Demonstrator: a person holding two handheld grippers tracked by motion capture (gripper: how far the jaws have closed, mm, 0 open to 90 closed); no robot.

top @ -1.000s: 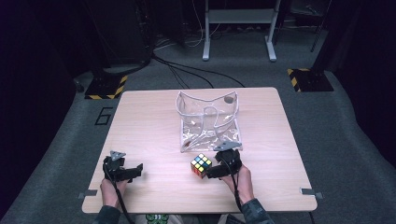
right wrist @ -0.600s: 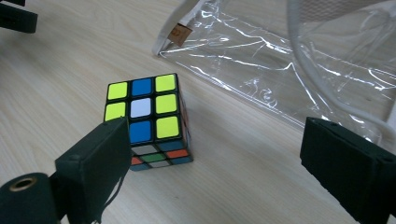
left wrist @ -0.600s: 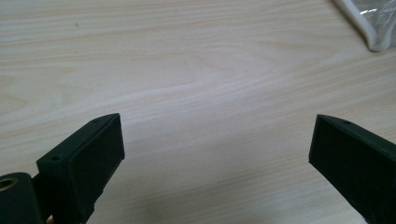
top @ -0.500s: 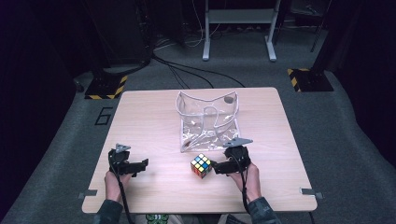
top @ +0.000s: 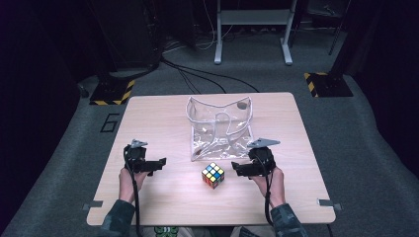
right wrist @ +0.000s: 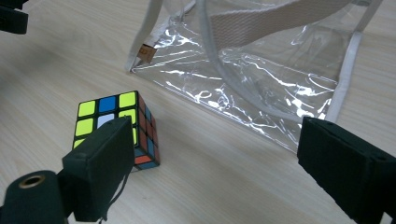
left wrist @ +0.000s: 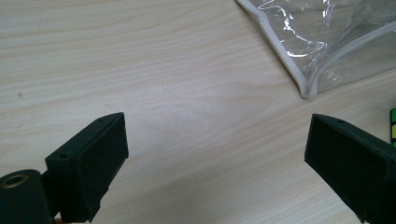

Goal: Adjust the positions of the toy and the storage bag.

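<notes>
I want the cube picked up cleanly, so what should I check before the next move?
1. Right gripper open: ok, fingers wide apart, nothing between them.
2. Left gripper open: ok, nothing between its fingers.
3. Puzzle cube free to grasp: ok, it sits alone on the table, apart from the bag.
4. Right gripper lined up on cube: not ok, the cube lies off toward one finger.
5. Clear plastic bag mouth open: cannot tell.

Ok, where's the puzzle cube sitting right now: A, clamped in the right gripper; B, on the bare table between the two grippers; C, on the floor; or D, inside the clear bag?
B: the puzzle cube rests on the table, in front of the clear bag, between the left gripper and right gripper, untouched.
</notes>
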